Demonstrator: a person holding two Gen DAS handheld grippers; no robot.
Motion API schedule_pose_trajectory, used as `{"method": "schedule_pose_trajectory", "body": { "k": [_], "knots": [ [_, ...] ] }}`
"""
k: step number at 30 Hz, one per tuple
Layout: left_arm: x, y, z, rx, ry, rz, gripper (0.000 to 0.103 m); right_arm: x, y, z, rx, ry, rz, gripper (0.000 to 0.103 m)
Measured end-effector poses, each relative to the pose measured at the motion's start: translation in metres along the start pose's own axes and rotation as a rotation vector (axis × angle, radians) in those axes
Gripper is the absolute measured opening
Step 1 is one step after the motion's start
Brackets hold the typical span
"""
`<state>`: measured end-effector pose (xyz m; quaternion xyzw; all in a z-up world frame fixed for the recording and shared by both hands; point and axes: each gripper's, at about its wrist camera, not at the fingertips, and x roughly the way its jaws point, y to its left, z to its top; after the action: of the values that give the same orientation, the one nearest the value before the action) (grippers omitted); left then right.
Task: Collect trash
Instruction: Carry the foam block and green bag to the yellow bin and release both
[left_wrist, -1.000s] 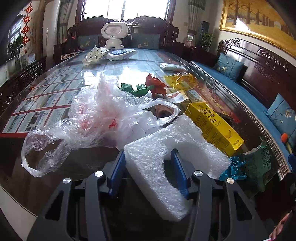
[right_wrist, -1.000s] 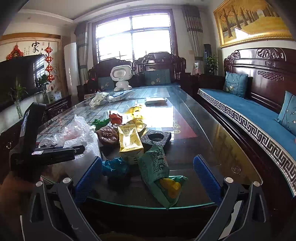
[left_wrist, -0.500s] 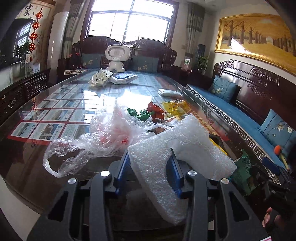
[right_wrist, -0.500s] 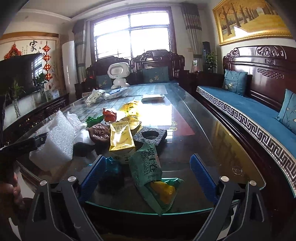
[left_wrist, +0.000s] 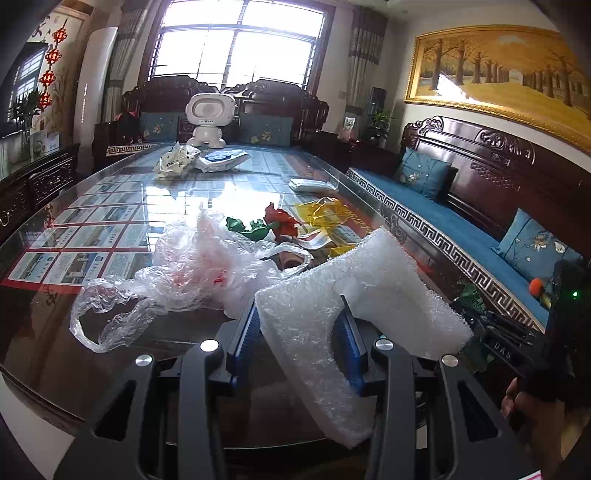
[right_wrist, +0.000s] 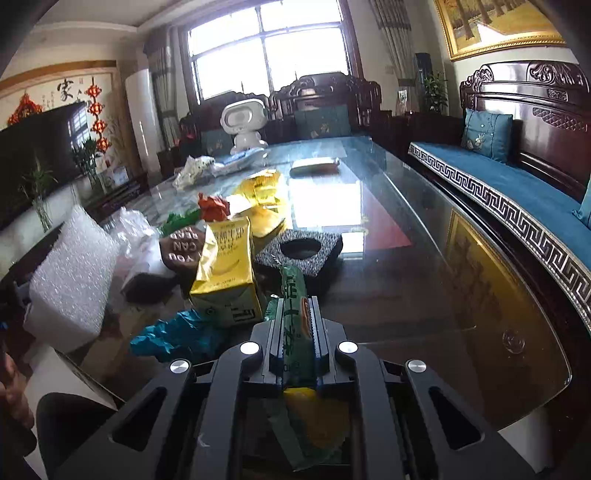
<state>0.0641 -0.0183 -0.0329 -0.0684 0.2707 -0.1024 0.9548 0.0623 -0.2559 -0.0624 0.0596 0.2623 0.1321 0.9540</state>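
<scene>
My left gripper (left_wrist: 297, 314) is shut on a white foam piece (left_wrist: 369, 288) and holds it above the glass table (right_wrist: 443, 295); the same foam (right_wrist: 74, 280) shows at the left of the right wrist view. My right gripper (right_wrist: 295, 306) is closing, its blue pads pressing a green snack bag (right_wrist: 291, 280) folded upright between them at the table's near edge. Just ahead lie a yellow carton (right_wrist: 225, 269), a teal wrapper (right_wrist: 173, 336), a brown wrapper (right_wrist: 181, 247) and a black foam block (right_wrist: 299, 251). A clear plastic bag (left_wrist: 177, 266) lies left of the foam.
Red (left_wrist: 282, 221), green (left_wrist: 247, 227) and yellow (left_wrist: 325, 212) wrappers lie mid-table. A white robot toy (left_wrist: 208, 118), crumpled paper and a flat white packet (right_wrist: 314, 166) sit at the far end. A blue-cushioned wooden bench (right_wrist: 517, 192) runs along the right.
The right gripper's jaws went from wide open to closed on the green snack bag as it came forward and down. The left gripper lifted the foam off the table.
</scene>
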Motion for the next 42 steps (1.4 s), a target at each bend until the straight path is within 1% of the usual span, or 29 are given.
{"method": "schedule_pose_trajectory", "body": {
  "k": [3, 5, 7, 11, 15, 18, 19, 22, 25, 28, 29, 31, 32, 33, 35, 38, 40, 42],
  "knots": [
    [-0.014, -0.007, -0.001, 0.025, -0.014, -0.028, 0.042, -0.032, 0.004, 0.007, -0.010, -0.070, 0.035, 0.011],
    [-0.028, -0.014, -0.003, 0.044, -0.022, -0.054, 0.042, -0.054, 0.010, 0.008, -0.023, -0.096, 0.060, 0.011],
    [-0.043, -0.021, -0.009, 0.063, -0.019, -0.084, 0.042, -0.077, 0.015, 0.005, -0.025, -0.103, 0.109, 0.011],
    [-0.068, -0.033, -0.036, 0.112, 0.031, -0.116, 0.042, -0.117, 0.027, -0.014, -0.053, -0.094, 0.141, 0.012],
    [-0.080, -0.039, -0.072, 0.141, 0.121, -0.109, 0.042, -0.140, 0.039, -0.045, -0.066, -0.038, 0.157, 0.012],
    [-0.081, -0.042, -0.101, 0.150, 0.205, -0.121, 0.042, -0.143, 0.044, -0.072, -0.045, 0.029, 0.162, 0.011],
    [-0.080, -0.044, -0.112, 0.152, 0.242, -0.131, 0.042, -0.142, 0.045, -0.082, -0.034, 0.063, 0.172, 0.011],
    [-0.072, -0.049, -0.143, 0.146, 0.340, -0.164, 0.042, -0.140, 0.046, -0.109, -0.025, 0.138, 0.155, 0.011],
    [-0.059, -0.052, -0.173, 0.150, 0.425, -0.180, 0.042, -0.139, 0.044, -0.132, -0.001, 0.188, 0.139, 0.011],
    [-0.045, -0.050, -0.194, 0.138, 0.506, -0.195, 0.043, -0.138, 0.042, -0.145, 0.013, 0.217, 0.115, 0.012],
    [-0.041, -0.050, -0.199, 0.140, 0.526, -0.194, 0.044, -0.136, 0.041, -0.149, 0.010, 0.228, 0.114, 0.012],
    [-0.036, -0.050, -0.205, 0.149, 0.553, -0.197, 0.054, -0.136, 0.041, -0.154, 0.001, 0.240, 0.104, 0.012],
    [-0.036, -0.051, -0.208, 0.155, 0.558, -0.201, 0.067, -0.136, 0.040, -0.156, -0.002, 0.247, 0.106, 0.012],
    [-0.036, -0.051, -0.209, 0.163, 0.557, -0.200, 0.078, -0.135, 0.039, -0.159, -0.005, 0.252, 0.106, 0.012],
    [-0.037, -0.052, -0.209, 0.180, 0.554, -0.198, 0.081, -0.132, 0.039, -0.162, -0.011, 0.261, 0.107, 0.012],
    [-0.033, -0.056, -0.209, 0.182, 0.550, -0.191, 0.082, -0.127, 0.042, -0.166, -0.026, 0.271, 0.105, 0.012],
    [-0.034, -0.049, -0.206, 0.178, 0.535, -0.166, 0.082, -0.123, 0.044, -0.168, -0.033, 0.283, 0.108, 0.012],
    [-0.037, -0.045, -0.200, 0.175, 0.503, -0.124, 0.084, -0.120, 0.047, -0.168, -0.039, 0.297, 0.119, 0.012]
  ]
}}
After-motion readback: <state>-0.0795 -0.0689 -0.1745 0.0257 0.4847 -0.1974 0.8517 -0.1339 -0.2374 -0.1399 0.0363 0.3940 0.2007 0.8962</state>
